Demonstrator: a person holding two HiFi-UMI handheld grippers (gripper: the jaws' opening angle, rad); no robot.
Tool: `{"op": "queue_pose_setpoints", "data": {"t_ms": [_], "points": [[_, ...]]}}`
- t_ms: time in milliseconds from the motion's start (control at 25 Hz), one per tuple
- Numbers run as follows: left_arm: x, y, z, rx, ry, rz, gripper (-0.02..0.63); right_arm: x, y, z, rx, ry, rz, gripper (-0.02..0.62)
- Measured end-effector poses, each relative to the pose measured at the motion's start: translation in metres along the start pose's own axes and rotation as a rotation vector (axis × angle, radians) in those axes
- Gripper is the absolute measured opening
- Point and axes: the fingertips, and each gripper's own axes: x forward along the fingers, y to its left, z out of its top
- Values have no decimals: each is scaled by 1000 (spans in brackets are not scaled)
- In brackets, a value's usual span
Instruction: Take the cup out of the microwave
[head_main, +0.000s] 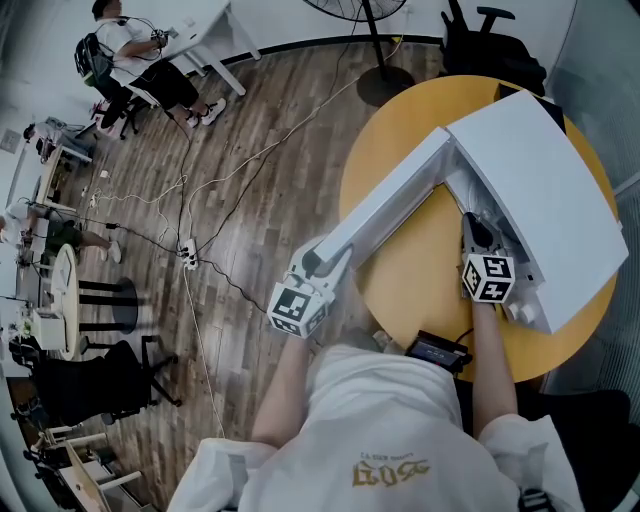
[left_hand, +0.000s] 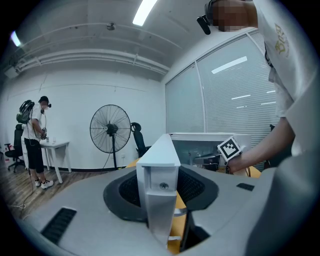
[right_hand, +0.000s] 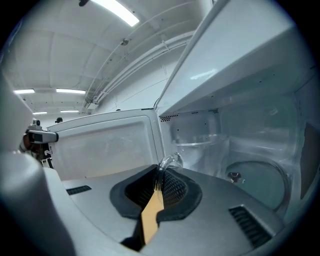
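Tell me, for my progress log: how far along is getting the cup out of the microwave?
Done: the door of the microwave stands open, with the left hand-held gripper clamped on its edge. In hand: the right hand-held gripper is shut on the handle of the clear cup, inside the cavity. Left: bringing the cup out through the opening.

Lighting: bright, even, overhead.
Ceiling strip (left_hand: 146, 11) glares; my views bend and darken at the edges; my right fingers (right_hand: 175, 192) look soft, close-up.
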Motion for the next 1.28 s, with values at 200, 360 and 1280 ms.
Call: {"op": "queue_pose_setpoints", "data": {"t_ms": [200, 360, 1280], "points": [[3, -1, -1, 0, -5, -3, 175, -3, 10, 1, -1, -13, 49, 18], [2, -1, -1, 0, -1, -3, 175, -6, 21, 3, -12, -21, 92, 18], [2, 3, -1, -3, -1, -6, 176, -14, 90, -24, -45, 25, 324, 18]]}}
